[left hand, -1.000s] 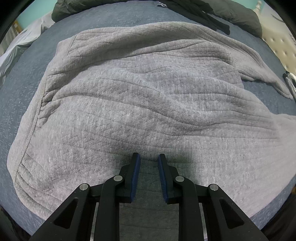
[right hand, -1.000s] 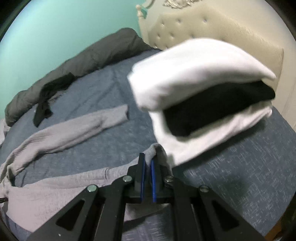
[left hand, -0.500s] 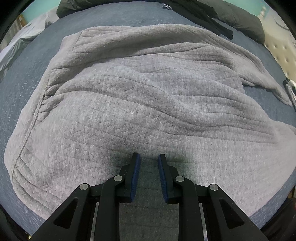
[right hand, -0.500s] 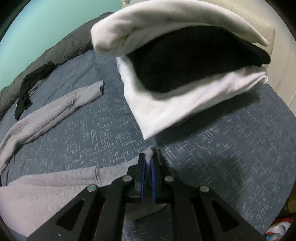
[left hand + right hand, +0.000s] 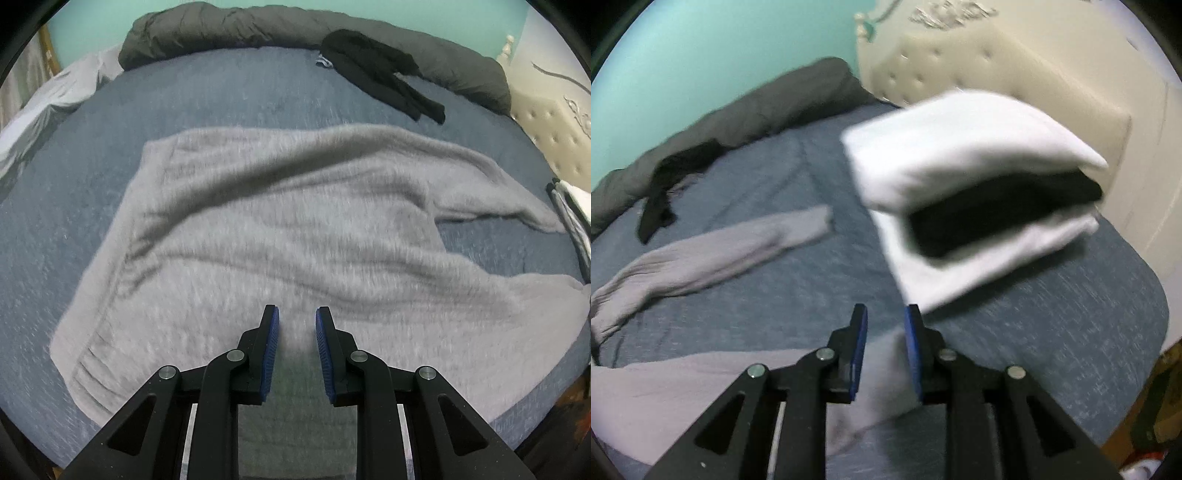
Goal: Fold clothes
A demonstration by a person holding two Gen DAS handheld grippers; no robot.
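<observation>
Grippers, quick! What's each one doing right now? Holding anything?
Left gripper: open, empty, above the grey sweater.
Right gripper: jaws opening; the sweater's cuff lies below them, not pinched.

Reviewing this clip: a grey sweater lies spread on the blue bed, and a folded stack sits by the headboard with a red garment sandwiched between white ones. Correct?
Not quite: the garment in the folded stack is black, not red, as the right wrist view shows. The rest holds: the grey sweater lies spread on the blue bed, and the stack sits by the headboard.
</observation>
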